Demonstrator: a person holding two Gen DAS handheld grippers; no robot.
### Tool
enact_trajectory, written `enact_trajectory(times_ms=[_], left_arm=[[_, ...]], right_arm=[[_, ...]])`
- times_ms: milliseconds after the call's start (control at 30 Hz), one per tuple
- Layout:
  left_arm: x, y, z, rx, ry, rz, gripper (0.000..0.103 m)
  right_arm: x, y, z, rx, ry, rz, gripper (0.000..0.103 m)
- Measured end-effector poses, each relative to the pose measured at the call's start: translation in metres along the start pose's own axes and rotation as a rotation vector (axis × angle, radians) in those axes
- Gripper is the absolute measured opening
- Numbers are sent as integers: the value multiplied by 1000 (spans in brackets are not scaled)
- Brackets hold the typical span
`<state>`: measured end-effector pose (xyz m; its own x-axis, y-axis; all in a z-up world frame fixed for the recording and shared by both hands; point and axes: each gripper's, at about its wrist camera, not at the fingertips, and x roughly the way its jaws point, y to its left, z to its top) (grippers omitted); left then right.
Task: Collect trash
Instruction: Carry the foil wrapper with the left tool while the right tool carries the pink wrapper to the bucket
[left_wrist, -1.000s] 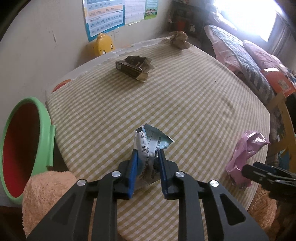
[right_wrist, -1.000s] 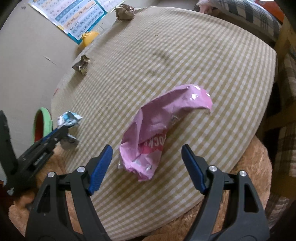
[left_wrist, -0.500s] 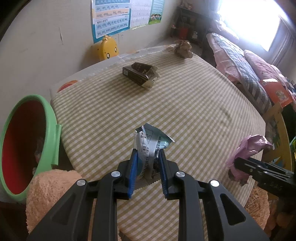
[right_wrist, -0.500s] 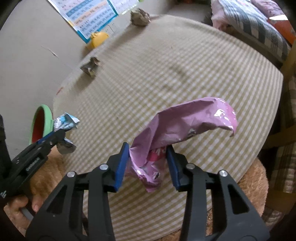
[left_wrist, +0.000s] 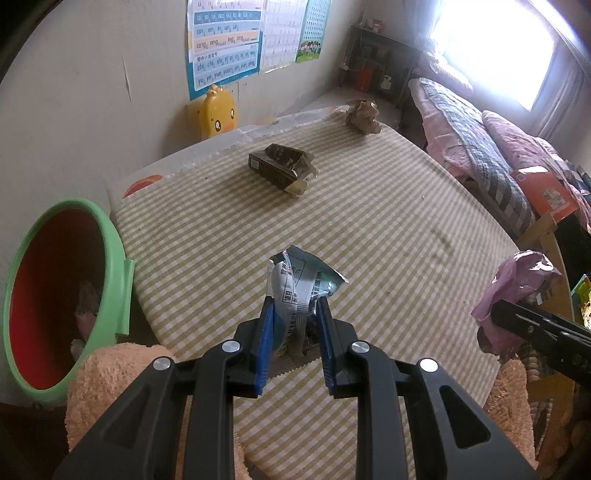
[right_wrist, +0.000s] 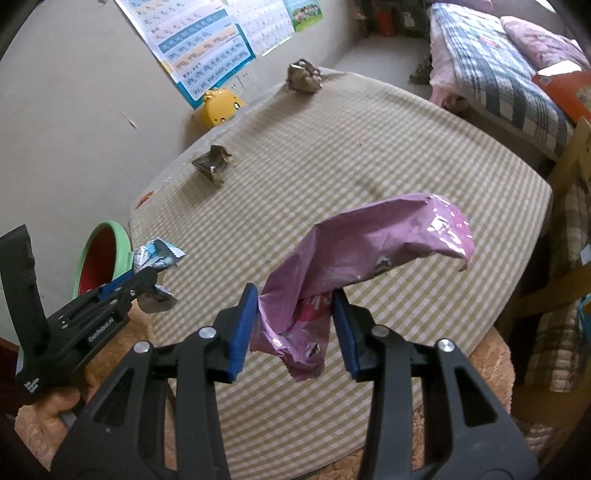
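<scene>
Since a second ago the right gripper (right_wrist: 294, 325) has closed its jaws onto the pink wrapper (right_wrist: 365, 258), which lay flat on the checked tablecloth (right_wrist: 369, 147) between wide-open fingers back then. Now the wrapper is pinched at its lower end between the blue pads and is up off the cloth, its free end arching away to the right. In the left wrist view the same wrapper (left_wrist: 517, 288) shows at the right edge, hanging from the black right gripper (left_wrist: 491, 314).

Left gripper (left_wrist: 294, 325): clamped tight on the crumpled silver-and-blue wrapper (left_wrist: 295, 288), same grip as before, wrapper clear of the cloth. In the right wrist view it sits at the left, near the table's left edge (right_wrist: 144, 275), wrapper (right_wrist: 155, 258) sticking out above and below the pads.

Green bin with red inside (left_wrist: 66, 295) sits just beside the table's left edge, some scraps visible in it.

Still on the table: flattened dark carton (left_wrist: 282, 170) toward the far side, brown crumpled paper ball (left_wrist: 364, 116) at the far edge. Yellow duck-shaped item (left_wrist: 216, 112) against the wall under the poster (left_wrist: 221, 44). Bed with plaid bedding (left_wrist: 480, 147) to the right. Peach fluffy fabric (left_wrist: 110, 376) at the near edge.
</scene>
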<state>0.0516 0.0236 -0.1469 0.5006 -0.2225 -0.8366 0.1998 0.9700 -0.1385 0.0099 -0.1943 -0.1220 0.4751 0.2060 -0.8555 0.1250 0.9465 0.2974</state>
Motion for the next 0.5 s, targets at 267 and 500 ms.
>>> enact_trajectory(times_ms=[267,500], left_arm=[[-7,8,1,-20,-16,-12,20],[-18,14,2,-27,-48,-18,20]], right_arm=[[-9,21,6,-42,-16,15,40],[-19,43,11,-101,-41,3,40]])
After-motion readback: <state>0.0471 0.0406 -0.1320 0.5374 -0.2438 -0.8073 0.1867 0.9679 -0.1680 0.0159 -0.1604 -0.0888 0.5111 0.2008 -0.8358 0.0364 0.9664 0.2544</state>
